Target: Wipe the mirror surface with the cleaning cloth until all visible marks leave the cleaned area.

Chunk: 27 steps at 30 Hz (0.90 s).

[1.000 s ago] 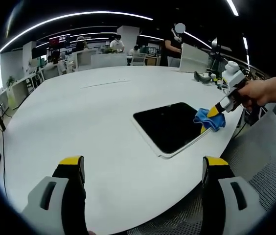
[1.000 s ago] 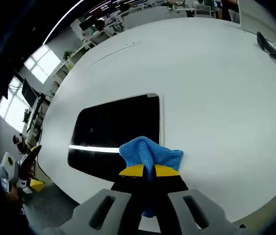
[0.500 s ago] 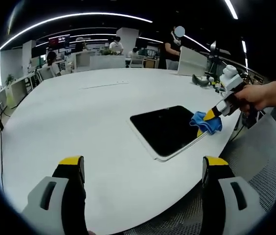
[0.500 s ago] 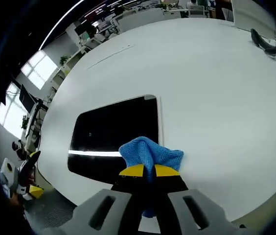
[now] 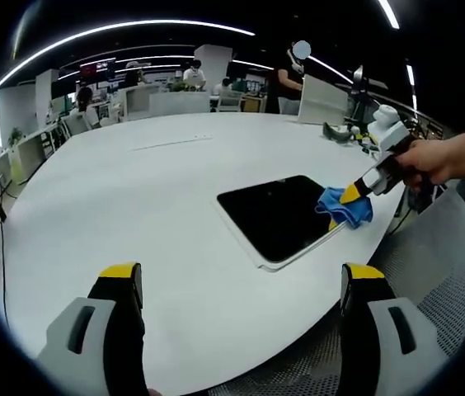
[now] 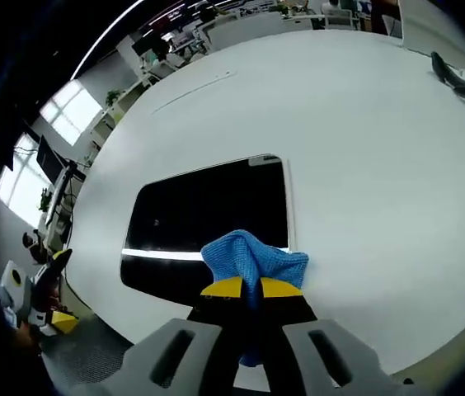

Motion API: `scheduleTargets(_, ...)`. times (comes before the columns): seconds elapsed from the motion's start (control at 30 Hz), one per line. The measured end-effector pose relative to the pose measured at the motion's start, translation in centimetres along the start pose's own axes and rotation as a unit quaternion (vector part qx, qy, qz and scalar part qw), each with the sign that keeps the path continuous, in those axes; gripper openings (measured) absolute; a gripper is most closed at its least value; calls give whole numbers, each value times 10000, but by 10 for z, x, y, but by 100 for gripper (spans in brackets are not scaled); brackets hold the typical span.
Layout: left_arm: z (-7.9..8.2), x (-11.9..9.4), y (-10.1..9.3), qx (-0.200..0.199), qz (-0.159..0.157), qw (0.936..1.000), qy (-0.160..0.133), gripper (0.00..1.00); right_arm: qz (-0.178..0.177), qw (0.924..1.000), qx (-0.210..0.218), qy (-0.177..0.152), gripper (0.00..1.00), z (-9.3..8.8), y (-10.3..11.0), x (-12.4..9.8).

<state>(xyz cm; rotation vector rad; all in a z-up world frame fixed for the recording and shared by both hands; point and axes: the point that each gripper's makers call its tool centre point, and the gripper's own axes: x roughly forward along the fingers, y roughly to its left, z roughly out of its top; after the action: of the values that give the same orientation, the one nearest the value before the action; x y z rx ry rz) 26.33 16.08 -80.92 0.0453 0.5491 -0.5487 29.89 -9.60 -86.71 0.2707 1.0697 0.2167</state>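
On the white round table (image 5: pixel 133 206), the left gripper (image 5: pixel 241 289) is hanging low over the near edge with its yellow-tipped jaws spread wide and gripping nothing, just as it was half a second ago. Further right in the left gripper view, the mirror (image 5: pixel 278 214) is lying flat and dark near the table's right edge, sitting a touch nearer than before, a shift that comes with the camera. At its right corner the right gripper (image 5: pixel 354 195) is reaching in, a hand (image 5: pixel 430 158) holding it, jaws pinched tight on the blue cleaning cloth (image 5: pixel 344 207), which is touching the glass. In the right gripper view, the mirror (image 6: pixel 208 223) is now stretching further right, so the cleaning cloth (image 6: pixel 253 260) is lying more over the glass than over the bare table. A mesh chair (image 5: pixel 439 272) is standing beside the table at the far right.
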Motion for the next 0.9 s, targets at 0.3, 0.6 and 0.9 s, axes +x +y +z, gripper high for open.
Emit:
scheduleTargets(0.3, -3, 1, 1, 32, 9, 10000, 73, 99, 69, 10000, -10, 23, 0, -3, 14, 5)
scheduleTargets(0.6, -3, 2, 0, 81, -23, 9999, 115, 99, 82, 9999, -74, 28, 0, -1, 23, 13)
scheduleTargets(0.9, -4, 3, 1, 38, -23, 9999, 133, 99, 180, 9995, -213, 128, 0, -5, 41, 18)
